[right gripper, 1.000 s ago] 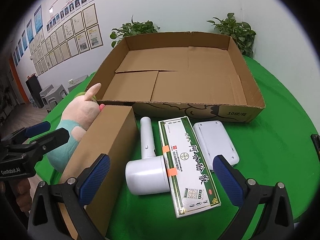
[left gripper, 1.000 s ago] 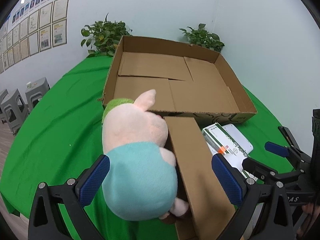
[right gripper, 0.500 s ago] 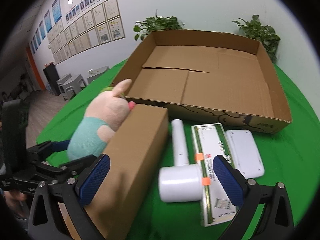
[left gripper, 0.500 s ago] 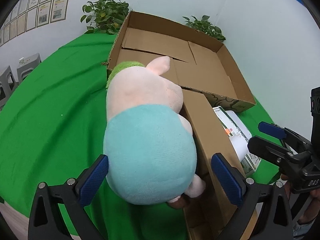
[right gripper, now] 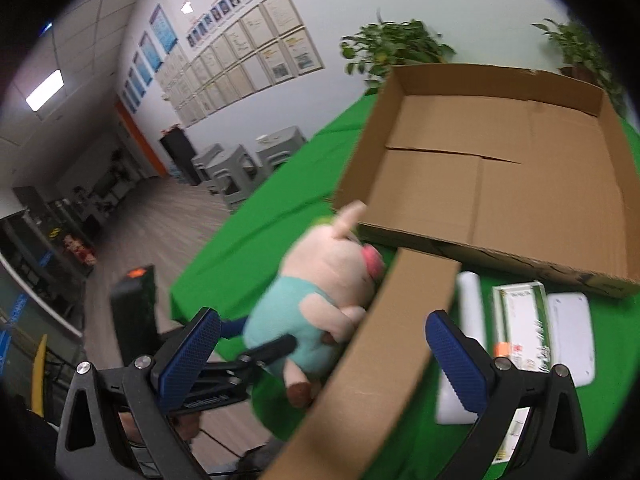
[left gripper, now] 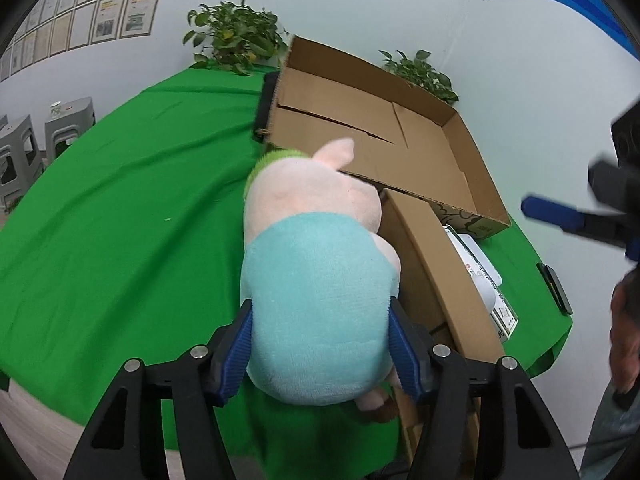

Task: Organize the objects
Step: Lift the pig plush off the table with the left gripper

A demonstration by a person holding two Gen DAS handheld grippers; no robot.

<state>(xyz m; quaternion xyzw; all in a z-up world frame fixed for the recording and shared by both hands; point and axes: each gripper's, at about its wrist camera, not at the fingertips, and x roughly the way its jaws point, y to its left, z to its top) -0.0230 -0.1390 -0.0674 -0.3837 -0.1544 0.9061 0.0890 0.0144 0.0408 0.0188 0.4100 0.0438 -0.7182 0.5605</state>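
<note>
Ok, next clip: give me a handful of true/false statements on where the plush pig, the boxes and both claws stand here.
1. The left claw has its pads pressed on the plush pig's teal body. True; its jaws have just been closing.
2. The plush pig lies inside the large open box. False: it is outside, on the green cloth against the long closed carton.
3. The large open box holds nothing. True.
4. The right claw grips the long closed carton. False: its jaws stand open, holding nothing.
5. A green-and-white packet lies between two white items. True.
</note>
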